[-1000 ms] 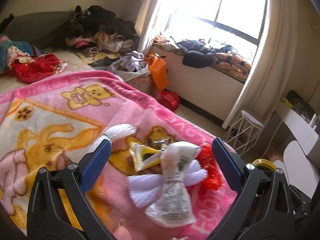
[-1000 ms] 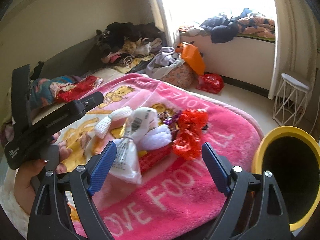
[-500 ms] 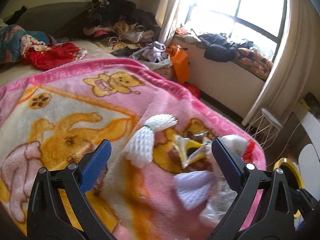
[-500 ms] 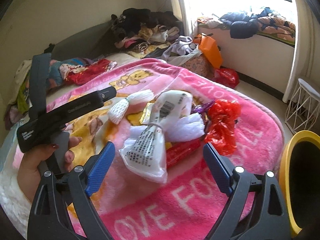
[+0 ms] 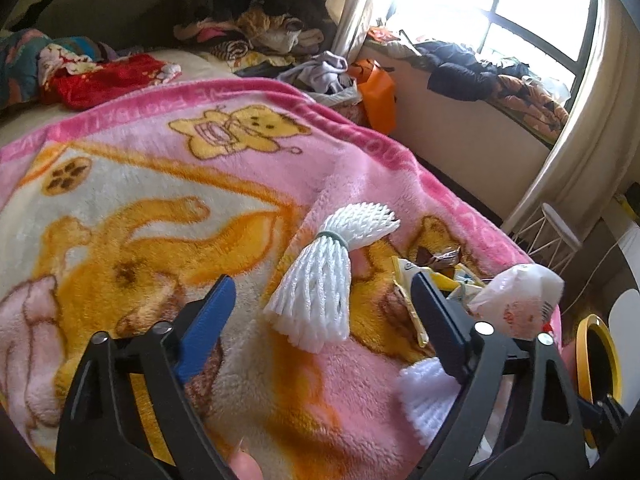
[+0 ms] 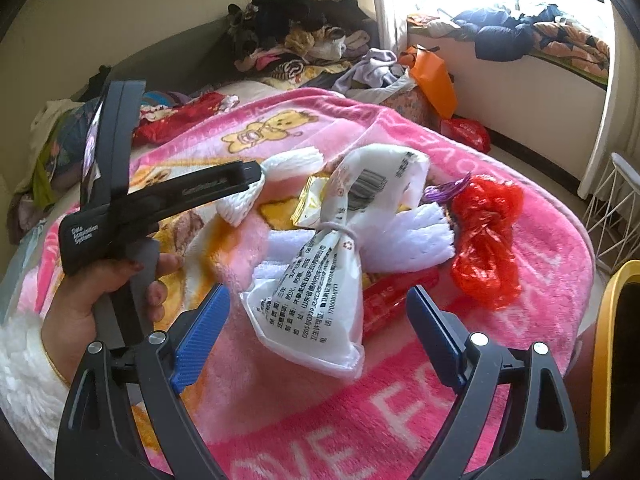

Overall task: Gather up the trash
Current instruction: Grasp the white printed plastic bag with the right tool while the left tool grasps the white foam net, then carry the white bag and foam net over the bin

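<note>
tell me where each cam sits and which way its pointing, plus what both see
Left wrist: sits on the left gripper, looking across the pink blanket at the white foam net between its open fingers; a fingertip shows at the bottom edge.
Right wrist: sits on the right gripper, facing the tied printed bag and red plastic bag; the person's left hand shows, holding the other gripper.
Shared: blanket, foam net, printed bag, yellow bin, window.
</note>
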Motion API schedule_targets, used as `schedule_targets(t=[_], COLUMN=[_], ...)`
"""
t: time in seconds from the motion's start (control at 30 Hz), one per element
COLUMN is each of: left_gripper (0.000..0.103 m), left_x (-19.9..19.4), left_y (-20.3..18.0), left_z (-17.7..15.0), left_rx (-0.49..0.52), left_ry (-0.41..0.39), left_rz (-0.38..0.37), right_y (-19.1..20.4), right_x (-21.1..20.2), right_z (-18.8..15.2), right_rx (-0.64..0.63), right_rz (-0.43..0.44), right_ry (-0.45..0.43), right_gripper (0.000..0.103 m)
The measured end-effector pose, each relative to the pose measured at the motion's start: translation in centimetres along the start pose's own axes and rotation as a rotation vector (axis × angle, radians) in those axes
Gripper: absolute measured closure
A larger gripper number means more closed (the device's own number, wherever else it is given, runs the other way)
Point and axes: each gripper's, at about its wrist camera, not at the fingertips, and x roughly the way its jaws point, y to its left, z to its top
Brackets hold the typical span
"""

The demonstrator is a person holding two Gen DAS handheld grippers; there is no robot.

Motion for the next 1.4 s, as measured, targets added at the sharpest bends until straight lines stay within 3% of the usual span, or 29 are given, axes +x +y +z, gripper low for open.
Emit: schedule_targets(t=[0.1,0.2,0.23,0.3,0.4,0.67,0.9,1.4], left_gripper=[0.038,0.051,0.054,0.069,0.079,0.085,0.085,0.085], left_x=[0.8,1.5,1.6,1.8,1.9,-0.1,-3.4,-8.1], left_y=[-0.1,-0.2,-0.2,-0.2,0.0,-0.3,-1.3,-5.5], left_z=[-0.1,-0.4,-0.6,-0.8,-1.0,-1.2,-1.2,0.0], left_rx=[-0.002,0.000,0.001,0.001,-0.011,-0.012,-0.005,0.056], left_ry=[0.020,0.040,0.046,0.054,0.064,0.046,-0.010,-0.089], left_rz=[0.009,0.017,0.021,0.031,0.043,0.026,-0.004,-0.084], right_y=[0.0,0.0,0.1,0.2,0.4,0.2,0.1,-2.6], right_x=[0.8,1.3,1.3,1.2,1.1,0.4,-1.7,-7.2], right_z=[-0.2,-0.4,-0.5,-0.7,-1.0,-1.4,-1.4,-0.7], right_rx=[0.000,-0.003,-0.002,-0.009,-0.020,-0.020,-0.028,-0.021], right_rz=[0.009,0.028,0.036,0.048,0.058,0.085,0.108,0.022], right_ry=[0.014,0.033,0.035,0.035,0.035,0.031,-0.014,-0.122], right_gripper=[0.018,0.035,0.039,0.047,0.055,0.065,0.066,0.066])
